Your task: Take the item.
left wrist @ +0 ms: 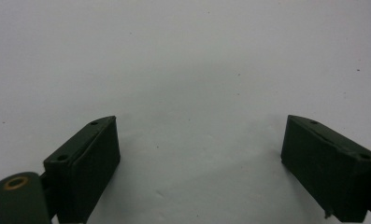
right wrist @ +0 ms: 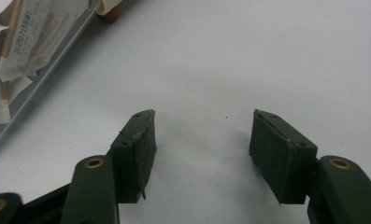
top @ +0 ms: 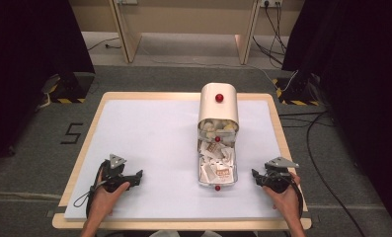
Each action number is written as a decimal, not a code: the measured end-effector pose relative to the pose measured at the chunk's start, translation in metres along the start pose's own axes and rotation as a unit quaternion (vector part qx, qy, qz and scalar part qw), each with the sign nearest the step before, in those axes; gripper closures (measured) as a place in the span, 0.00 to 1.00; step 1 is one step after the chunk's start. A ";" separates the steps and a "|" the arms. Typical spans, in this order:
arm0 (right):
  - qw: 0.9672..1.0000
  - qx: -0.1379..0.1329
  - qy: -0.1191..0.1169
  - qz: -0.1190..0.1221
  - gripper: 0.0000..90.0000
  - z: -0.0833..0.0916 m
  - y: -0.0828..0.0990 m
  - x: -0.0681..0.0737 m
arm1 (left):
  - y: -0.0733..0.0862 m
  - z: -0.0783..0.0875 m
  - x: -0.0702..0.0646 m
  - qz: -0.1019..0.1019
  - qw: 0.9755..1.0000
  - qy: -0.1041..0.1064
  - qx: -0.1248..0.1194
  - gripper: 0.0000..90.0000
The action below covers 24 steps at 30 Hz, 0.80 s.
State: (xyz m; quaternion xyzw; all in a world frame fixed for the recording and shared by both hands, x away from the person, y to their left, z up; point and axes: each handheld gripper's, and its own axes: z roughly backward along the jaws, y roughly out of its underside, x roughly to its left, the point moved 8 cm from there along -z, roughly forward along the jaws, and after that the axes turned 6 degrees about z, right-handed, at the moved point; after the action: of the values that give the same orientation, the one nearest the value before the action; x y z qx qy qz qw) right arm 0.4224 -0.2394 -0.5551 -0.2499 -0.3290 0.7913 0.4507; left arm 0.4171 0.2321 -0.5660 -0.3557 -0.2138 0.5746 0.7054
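A cream bin (top: 218, 111) with a red knob (top: 219, 98) lies on its side in the middle of the white table top (top: 149, 133). Its mouth faces me, and crumpled paper scraps (top: 216, 159) spill from it onto a clear tray (top: 235, 174) in front. My left gripper (top: 138, 177) rests near the front left, open, over bare white surface (left wrist: 192, 70); its jaws (left wrist: 199, 126) hold nothing. My right gripper (top: 255, 174) sits just right of the tray, open and empty (right wrist: 203, 116). Printed paper scraps (right wrist: 29, 32) and the tray's clear edge (right wrist: 38, 88) lie to the upper left of it.
The white top lies on a wooden table with a rim (top: 282, 143) around it. Beyond it are grey carpet, a floor mark "5" (top: 71, 133), wooden desk legs (top: 127, 34), black curtains on both sides, and cables (top: 312, 133) at the right.
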 end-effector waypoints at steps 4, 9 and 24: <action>1.000 0.000 0.000 0.000 0.46 0.000 0.000 0.000 | 0.000 0.000 0.000 -0.001 1.000 0.000 0.001 0.12; 1.000 0.000 0.000 0.000 0.46 0.000 0.000 0.000 | 0.000 0.000 0.000 0.000 1.000 0.000 0.000 0.12; 1.000 0.000 0.004 0.000 0.45 0.000 0.000 0.000 | 0.000 0.000 0.000 0.000 1.000 0.000 0.000 0.12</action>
State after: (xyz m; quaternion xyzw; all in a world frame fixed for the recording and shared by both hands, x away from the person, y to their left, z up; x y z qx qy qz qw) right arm 0.4223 -0.2395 -0.5547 -0.2529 -0.3273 0.7902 0.4522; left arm 0.4172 0.2323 -0.5660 -0.3556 -0.2138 0.5744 0.7056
